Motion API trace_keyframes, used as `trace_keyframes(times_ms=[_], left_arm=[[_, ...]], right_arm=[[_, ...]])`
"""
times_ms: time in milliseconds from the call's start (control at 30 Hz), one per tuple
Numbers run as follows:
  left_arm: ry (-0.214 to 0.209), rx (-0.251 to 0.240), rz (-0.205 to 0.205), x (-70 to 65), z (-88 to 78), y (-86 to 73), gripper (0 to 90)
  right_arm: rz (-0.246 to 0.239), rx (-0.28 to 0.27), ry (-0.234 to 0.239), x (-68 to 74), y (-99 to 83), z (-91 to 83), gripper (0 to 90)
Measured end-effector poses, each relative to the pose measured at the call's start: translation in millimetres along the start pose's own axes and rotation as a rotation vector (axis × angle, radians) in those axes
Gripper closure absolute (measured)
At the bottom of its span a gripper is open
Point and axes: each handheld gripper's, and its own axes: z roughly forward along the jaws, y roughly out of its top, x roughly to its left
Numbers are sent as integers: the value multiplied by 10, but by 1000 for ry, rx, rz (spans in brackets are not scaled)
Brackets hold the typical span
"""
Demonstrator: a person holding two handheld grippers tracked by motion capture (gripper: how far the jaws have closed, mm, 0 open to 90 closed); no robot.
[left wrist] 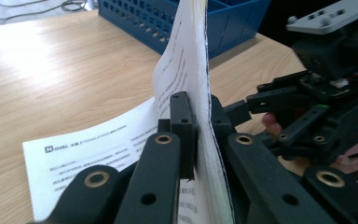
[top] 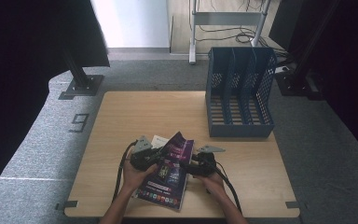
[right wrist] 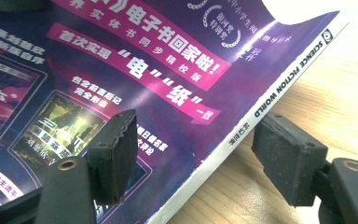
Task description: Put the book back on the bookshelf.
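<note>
High view: we list one magazine (top: pixel 165 175) with a purple cover, lying near the front edge of the desk (top: pixel 121 121), its long axis running from the person toward the blue file rack (top: pixel 239 91) at the far right. The left hand-held gripper (top: pixel 150 156) sits at the magazine's left edge, the right hand-held gripper (top: pixel 192 164) at its right edge; both are at the magazine, so neither arm is nearer.

Left gripper view: we record the left hand-held gripper (left wrist: pixel 196 135) clenched on a lifted sheaf of pages (left wrist: pixel 189 60), which stands nearly upright between the pads. A loose printed page (left wrist: pixel 88 154) lies flat on the desk to the left.

Right gripper view: we note the right hand-held gripper (right wrist: pixel 196 154) released, its jaws straddling the spine (right wrist: pixel 279 86), one pad over the cover (right wrist: pixel 135 60), the other over bare desk, neither pressing. The spine runs diagonally between them; we judge closing here would grip it.
</note>
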Motion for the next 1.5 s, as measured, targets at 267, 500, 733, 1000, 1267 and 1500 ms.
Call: trace_keyframes(times_ms=[267,500,733,1000,1267,1500], left_arm=[[11,57,-46,157,98,-101,854],[25,94,-74,246,176,-178,853],[32,112,-94,299,212,-222,857],[25,114,-90,315,216,-228,859],[22,111,-102,342,208,-230,859],[25,109,-107,355,198,-236,858]], right_arm=[[-3,5,2,2,-11,27,325],[-6,17,1,0,-14,71,325],[-6,38,-14,-7,-4,155,336],[-1,59,-24,-27,38,244,339],[-25,67,-49,-50,112,327,358],[-20,61,-59,-105,196,418,379]])
